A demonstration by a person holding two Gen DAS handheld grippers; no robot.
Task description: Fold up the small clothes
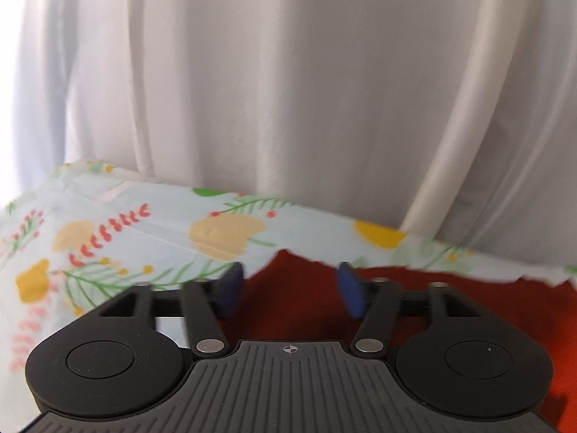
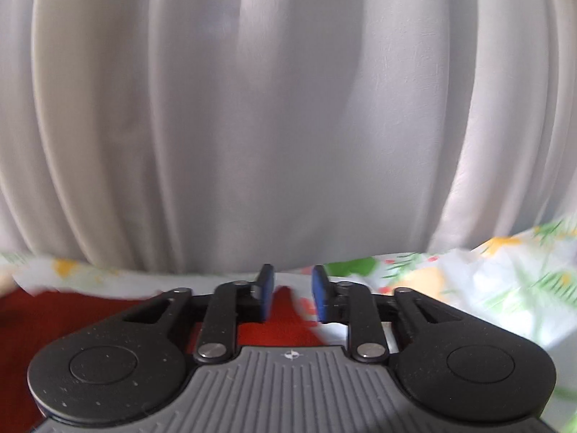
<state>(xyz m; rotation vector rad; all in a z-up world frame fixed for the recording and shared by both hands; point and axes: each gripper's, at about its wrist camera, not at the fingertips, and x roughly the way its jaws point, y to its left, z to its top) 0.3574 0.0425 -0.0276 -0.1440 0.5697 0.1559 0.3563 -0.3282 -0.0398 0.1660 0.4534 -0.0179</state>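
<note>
A home: white curtain (image 1: 288,90) behind a floral tablecloth (image 1: 144,223).

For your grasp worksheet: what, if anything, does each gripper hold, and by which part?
Nothing is held: left gripper and right gripper are both open over the red garment.

The left gripper (image 1: 288,288) is held level, pointing forward, its blue pads (image 1: 349,294) spread wide with nothing between them. The right gripper (image 2: 291,293) is held level too, pointing forward, its blue pads (image 2: 320,296) parted by a narrower gap and gripping nothing. Both views are slightly blurred.
</note>
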